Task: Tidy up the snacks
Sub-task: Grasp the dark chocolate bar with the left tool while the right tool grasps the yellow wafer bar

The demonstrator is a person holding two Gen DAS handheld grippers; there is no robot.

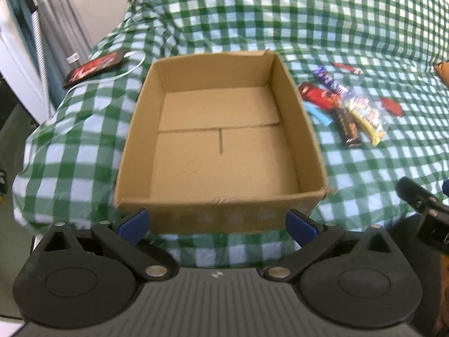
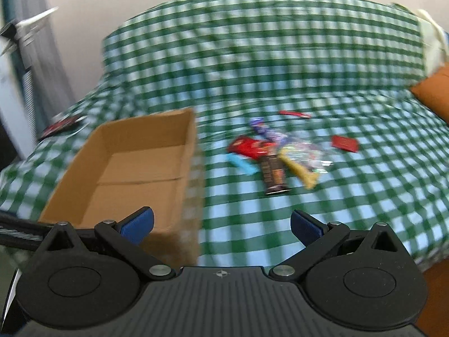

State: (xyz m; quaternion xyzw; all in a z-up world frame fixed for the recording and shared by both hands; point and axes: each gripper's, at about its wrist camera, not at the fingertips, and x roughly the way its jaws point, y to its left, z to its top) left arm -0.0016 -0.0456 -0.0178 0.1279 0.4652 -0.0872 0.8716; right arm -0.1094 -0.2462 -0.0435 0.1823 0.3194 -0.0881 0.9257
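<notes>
No lettering is readable in either view. The snack wrappers [image 1: 348, 106] beside the cardboard box [image 1: 221, 146] carry printing, but blur reduces it to colour patches: purple, red, brown, yellow. Only sign noted: a small round cross-mark emblem on the left gripper [image 1: 217, 221] body, and the same on the right gripper [image 2: 221, 224] body.

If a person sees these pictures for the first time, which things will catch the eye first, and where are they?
First comes the open cardboard box, empty, in the middle of the green checked cloth. Next is the pile of snacks on the cloth to the right of the box, with a brown bar nearest the camera. Both the left gripper and the right gripper are open and hold nothing.
</notes>
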